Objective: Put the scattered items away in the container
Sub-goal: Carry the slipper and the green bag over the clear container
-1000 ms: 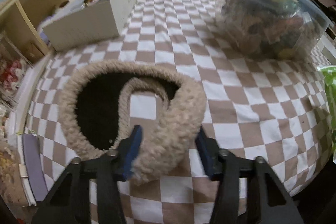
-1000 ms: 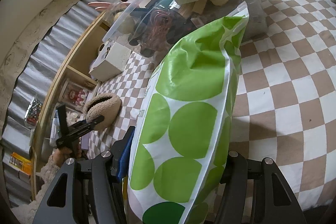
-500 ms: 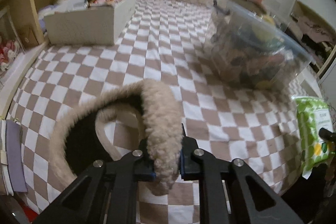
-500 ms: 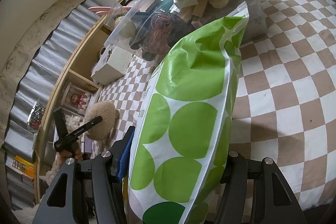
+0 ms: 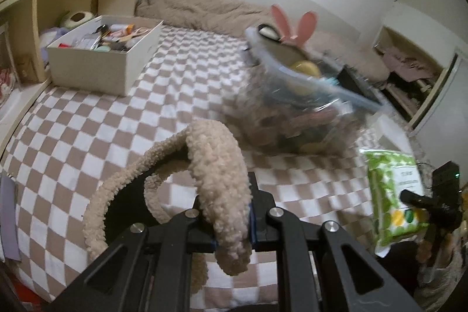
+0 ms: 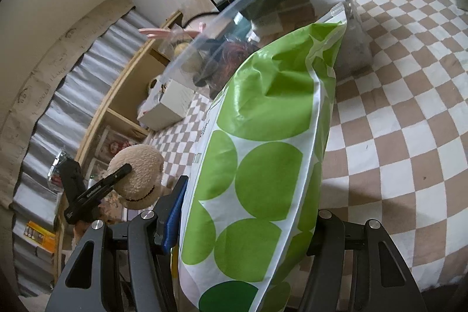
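Left gripper (image 5: pixel 231 227) clamped tight on brim of fuzzy beige hat (image 5: pixel 216 165), lifted clear of checkered bedspread (image 5: pixel 87 130). Right gripper (image 6: pixel 242 227) grips green-dotted packet (image 6: pixel 263 165). Beyond both: clear plastic tub (image 5: pixel 298 107), already full.

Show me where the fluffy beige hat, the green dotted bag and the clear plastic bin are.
fluffy beige hat (image 5: pixel 218 165), left wrist view, on the fuzzy brim fold above the jaws.
green dotted bag (image 6: pixel 269 177), right wrist view, on a large green dot mid-bag.
clear plastic bin (image 5: pixel 295 119), left wrist view, on its transparent side wall.
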